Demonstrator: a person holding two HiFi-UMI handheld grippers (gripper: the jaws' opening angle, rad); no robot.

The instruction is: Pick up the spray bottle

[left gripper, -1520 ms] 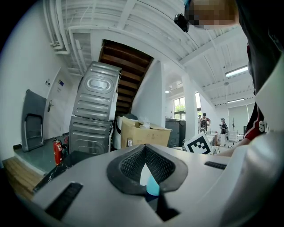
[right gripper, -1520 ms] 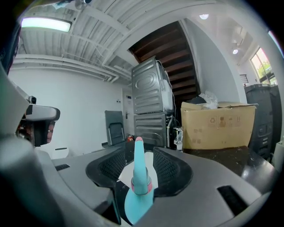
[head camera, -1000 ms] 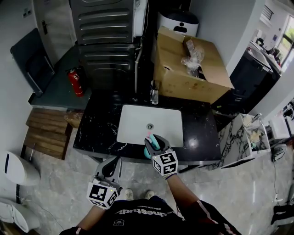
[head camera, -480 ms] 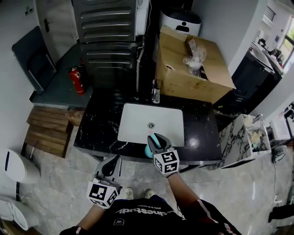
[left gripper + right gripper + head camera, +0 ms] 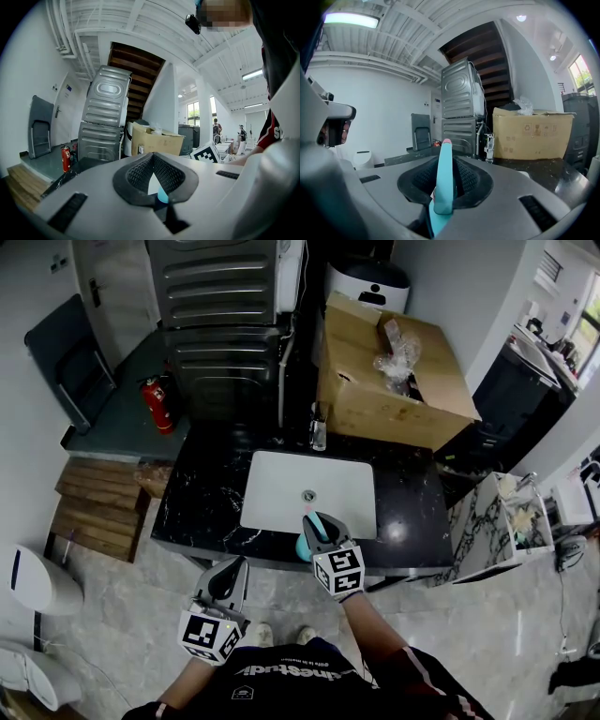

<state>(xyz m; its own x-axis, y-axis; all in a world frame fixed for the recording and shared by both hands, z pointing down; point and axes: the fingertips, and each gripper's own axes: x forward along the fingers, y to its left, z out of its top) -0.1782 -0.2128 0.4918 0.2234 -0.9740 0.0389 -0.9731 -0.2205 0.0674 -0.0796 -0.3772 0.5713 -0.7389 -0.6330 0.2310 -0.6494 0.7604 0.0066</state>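
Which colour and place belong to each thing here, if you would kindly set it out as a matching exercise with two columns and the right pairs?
Things:
1. spray bottle
2. fire extinguisher
3. cardboard box
4. sink

Colour and place:
A. red, on the floor
B. white, set into the black counter
C. teal, between the right gripper's jaws
D. brown, beyond the far side of the sink

Pairs: 1-C, 2-A, 3-D, 4-B.

The right gripper's jaws have just been closing, with the spray bottle between them.
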